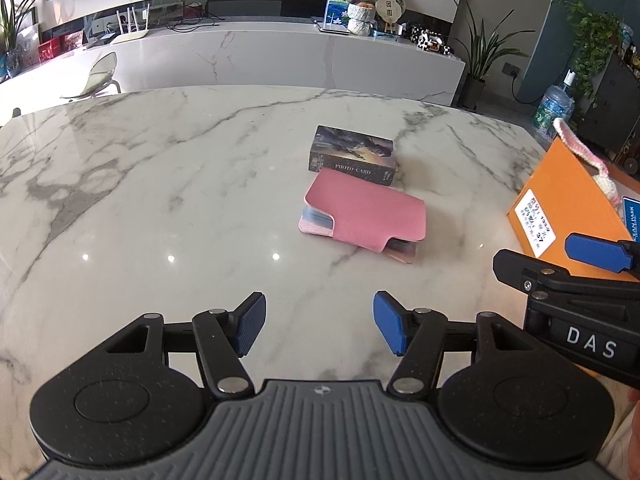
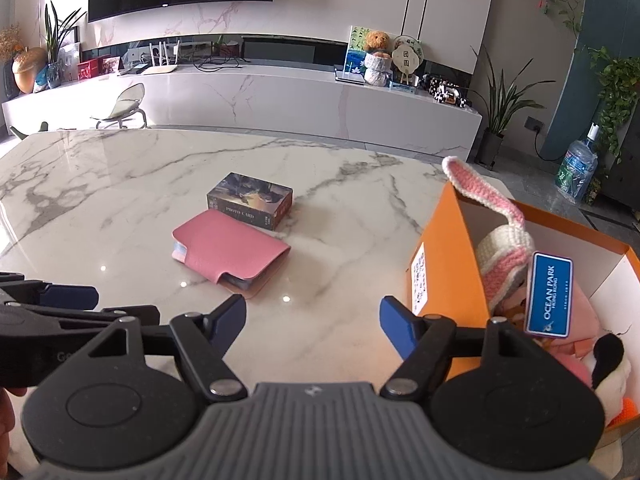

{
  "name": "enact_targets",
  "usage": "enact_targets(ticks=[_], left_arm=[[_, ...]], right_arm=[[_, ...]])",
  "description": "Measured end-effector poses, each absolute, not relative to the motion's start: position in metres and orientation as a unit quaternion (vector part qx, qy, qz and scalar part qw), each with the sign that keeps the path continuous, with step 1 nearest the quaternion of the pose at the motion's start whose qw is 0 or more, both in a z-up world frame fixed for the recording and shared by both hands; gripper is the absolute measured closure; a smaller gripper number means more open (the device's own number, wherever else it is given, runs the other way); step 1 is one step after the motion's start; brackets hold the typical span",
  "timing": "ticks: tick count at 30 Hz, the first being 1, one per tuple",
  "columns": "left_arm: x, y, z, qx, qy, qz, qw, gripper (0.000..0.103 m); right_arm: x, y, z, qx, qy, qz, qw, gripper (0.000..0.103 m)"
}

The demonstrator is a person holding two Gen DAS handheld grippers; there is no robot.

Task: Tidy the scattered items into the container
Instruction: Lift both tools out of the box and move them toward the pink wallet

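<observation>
A pink card wallet [image 1: 368, 216] [image 2: 232, 252] lies on the marble table, touching a dark photo-card box [image 1: 354, 154] [image 2: 250, 200] just behind it. An orange box [image 1: 560, 208] [image 2: 452, 272] stands at the right; it holds a pink-and-white knitted toy [image 2: 504, 252], a blue Ocean Park card [image 2: 550, 294] and a black-and-white plush [image 2: 608, 364]. My left gripper [image 1: 319, 326] is open and empty, short of the wallet. My right gripper [image 2: 312, 326] is open and empty, just left of the orange box; it also shows in the left wrist view [image 1: 560, 260].
The marble table [image 1: 160, 200] [image 2: 120, 184] stretches left and ahead. Beyond its far edge stand a chair [image 2: 126, 104], a long white cabinet [image 2: 280, 96] with ornaments, potted plants and a water bottle [image 2: 578, 172].
</observation>
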State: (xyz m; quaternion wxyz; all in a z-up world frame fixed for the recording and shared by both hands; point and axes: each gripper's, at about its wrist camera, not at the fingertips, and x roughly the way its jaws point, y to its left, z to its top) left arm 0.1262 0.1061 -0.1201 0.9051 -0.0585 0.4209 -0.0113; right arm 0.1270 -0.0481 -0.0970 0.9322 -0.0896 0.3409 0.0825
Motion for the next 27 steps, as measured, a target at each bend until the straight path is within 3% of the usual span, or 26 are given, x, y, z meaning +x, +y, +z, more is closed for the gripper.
enact_targets(ticks=[12, 22, 27], left_arm=[[0.169, 0.110, -0.136, -0.071, 0.403, 0.002, 0.912, 0.033], [0.185, 0.109, -0.150, -0.070, 0.395, -0.002, 0.916, 0.033], [0.185, 0.100, -0.156, -0.017, 0.385, 0.006, 0.923, 0.033]], right_arm=[[0.191, -0.041, -0.109, -0.076, 0.302, 0.074, 0.947, 0.031], [0.216, -0.036, -0.136, -0.052, 0.328, 0.087, 0.939, 0.031], [0.223, -0.032, -0.149, -0.035, 0.339, 0.100, 0.935, 0.034]])
